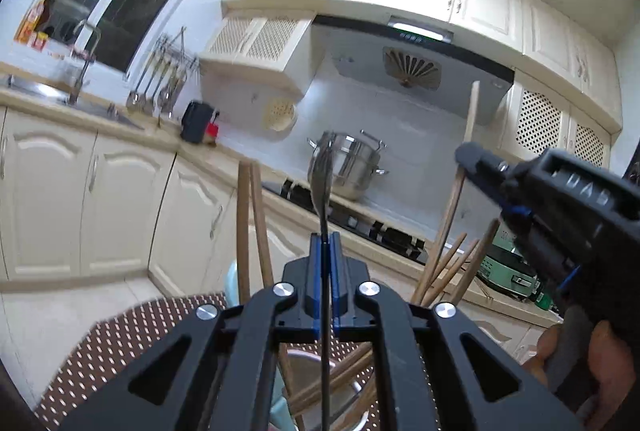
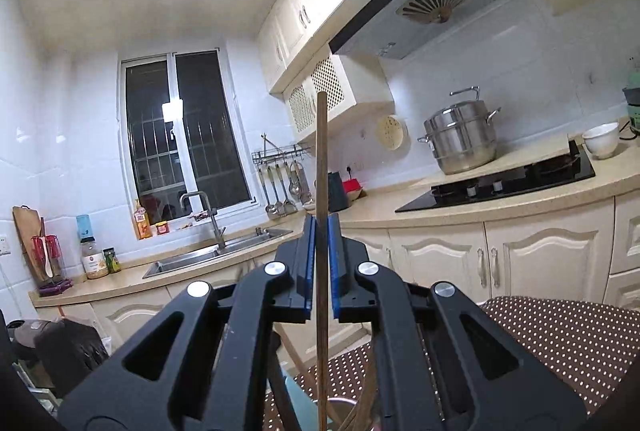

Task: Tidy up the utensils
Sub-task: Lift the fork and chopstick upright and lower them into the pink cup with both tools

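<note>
Left claw (image 1: 325, 239) pressed together on a metal fork (image 1: 322, 167), pinched low on the thin handle, tines at 12 o'clock — stiff, light, slick steel, so it can pivot in the pads; I'd hold nearer the middle. Right claw (image 2: 321, 227) pinching one wooden chopstick (image 2: 321, 159) upright, also held low; it's light, stiff and grippier, though a slim round shaft may roll. Below the claws, at 6 o'clock, more chopsticks (image 1: 444, 271) lean loose in a container I can't make out, over a dotted tabletop (image 2: 560, 335). Far at 1 o'clock: steel pot (image 1: 352, 163) on the stove
</note>
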Demonstrator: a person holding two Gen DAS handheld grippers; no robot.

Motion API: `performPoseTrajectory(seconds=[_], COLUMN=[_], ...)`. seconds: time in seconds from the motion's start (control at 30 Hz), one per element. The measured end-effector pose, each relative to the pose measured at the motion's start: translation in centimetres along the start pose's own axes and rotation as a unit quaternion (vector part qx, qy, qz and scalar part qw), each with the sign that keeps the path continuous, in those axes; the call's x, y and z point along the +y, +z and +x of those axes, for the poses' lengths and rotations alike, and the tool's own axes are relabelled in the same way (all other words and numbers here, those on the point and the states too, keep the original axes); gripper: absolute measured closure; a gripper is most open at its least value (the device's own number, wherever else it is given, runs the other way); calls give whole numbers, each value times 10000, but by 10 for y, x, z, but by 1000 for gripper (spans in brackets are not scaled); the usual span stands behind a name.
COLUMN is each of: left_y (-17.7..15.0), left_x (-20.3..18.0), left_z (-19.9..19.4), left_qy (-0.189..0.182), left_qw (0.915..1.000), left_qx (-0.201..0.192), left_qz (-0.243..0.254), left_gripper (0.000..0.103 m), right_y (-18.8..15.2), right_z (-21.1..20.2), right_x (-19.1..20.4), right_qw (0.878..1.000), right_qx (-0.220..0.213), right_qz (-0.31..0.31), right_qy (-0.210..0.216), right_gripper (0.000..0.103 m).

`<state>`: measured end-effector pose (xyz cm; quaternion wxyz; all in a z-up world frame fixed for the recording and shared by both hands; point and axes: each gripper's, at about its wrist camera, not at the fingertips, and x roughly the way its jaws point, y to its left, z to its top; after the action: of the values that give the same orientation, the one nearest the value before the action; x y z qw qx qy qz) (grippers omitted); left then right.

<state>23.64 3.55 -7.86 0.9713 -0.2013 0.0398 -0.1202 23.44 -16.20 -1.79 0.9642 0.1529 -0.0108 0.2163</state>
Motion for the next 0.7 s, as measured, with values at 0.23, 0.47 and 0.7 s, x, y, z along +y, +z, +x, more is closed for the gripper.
performPoseTrajectory(seconds=[0.23, 0.47, 0.7], left_y=[-16, -26, -26], left_x=[9, 13, 8], left_z=[-3, -14, -28], left_qy=[95, 138, 166], left_qw=[9998, 9987, 9979], left_qx=[184, 480, 623], left_qz=[-41, -46, 76], left_gripper=[99, 99, 98], right_y=[-10, -15, -19], right_z=[1, -5, -15], right_x=[0, 7, 13], right_qw=[9998, 9992, 9982], right_qx=[58, 213, 389], right_qz=[-177, -336, -432], right_qy=[-79, -92, -132], right_gripper=[96, 96, 96])
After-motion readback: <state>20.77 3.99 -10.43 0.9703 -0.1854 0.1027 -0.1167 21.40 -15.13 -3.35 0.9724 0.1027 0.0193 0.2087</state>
